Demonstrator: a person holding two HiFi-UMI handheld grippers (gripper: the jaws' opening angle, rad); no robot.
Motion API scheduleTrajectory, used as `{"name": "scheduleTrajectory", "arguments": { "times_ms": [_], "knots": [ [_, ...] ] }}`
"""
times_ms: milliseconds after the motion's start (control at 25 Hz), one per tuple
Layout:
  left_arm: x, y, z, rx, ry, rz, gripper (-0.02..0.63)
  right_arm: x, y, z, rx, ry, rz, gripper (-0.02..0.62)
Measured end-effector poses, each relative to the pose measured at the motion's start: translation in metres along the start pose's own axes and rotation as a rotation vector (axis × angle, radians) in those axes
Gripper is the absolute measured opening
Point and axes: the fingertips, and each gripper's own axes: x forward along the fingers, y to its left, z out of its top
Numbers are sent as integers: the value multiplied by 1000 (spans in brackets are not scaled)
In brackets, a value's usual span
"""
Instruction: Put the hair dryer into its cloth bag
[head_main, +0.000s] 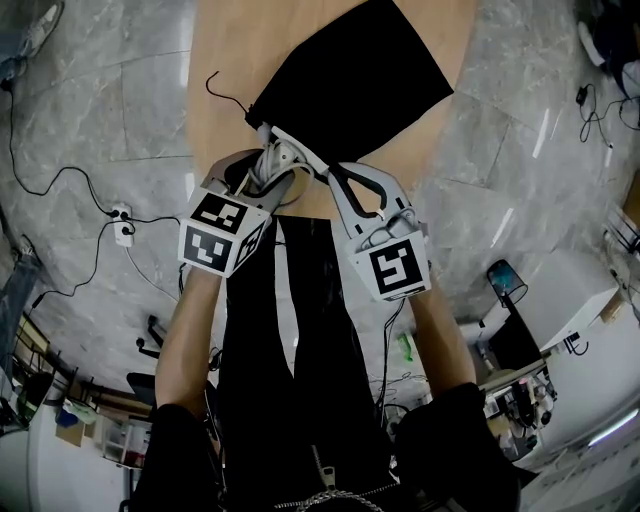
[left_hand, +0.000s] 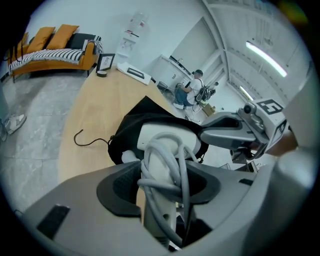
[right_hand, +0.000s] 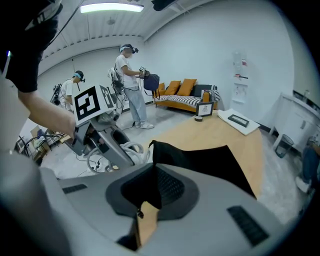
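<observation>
One wide claw (left_hand: 160, 184) around hair dryer (left_hand: 165, 141)

On bench (head_main: 225, 50), bag (head_main: 350, 85). At bag's near mouth, touching it, dryer (left_hand: 162, 145). Left of bag's near corner, on bench, drawstring (head_main: 222, 92).

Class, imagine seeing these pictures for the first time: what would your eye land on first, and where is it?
The black cloth bag lies spread on the wooden table, with the right gripper shut on its near edge. Just beside that, the left gripper holds a white hair dryer, its grey cord wound round the handle and its head at the bag's opening.
</observation>
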Motion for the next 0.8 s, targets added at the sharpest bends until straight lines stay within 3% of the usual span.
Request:
{"name": "scheduleTrajectory", "arguments": {
  "times_ms": [800],
  "knots": [
    [51,6,28,53,-76,-33,233,5,15,-5,-13,31,34,25]
  ]
}}
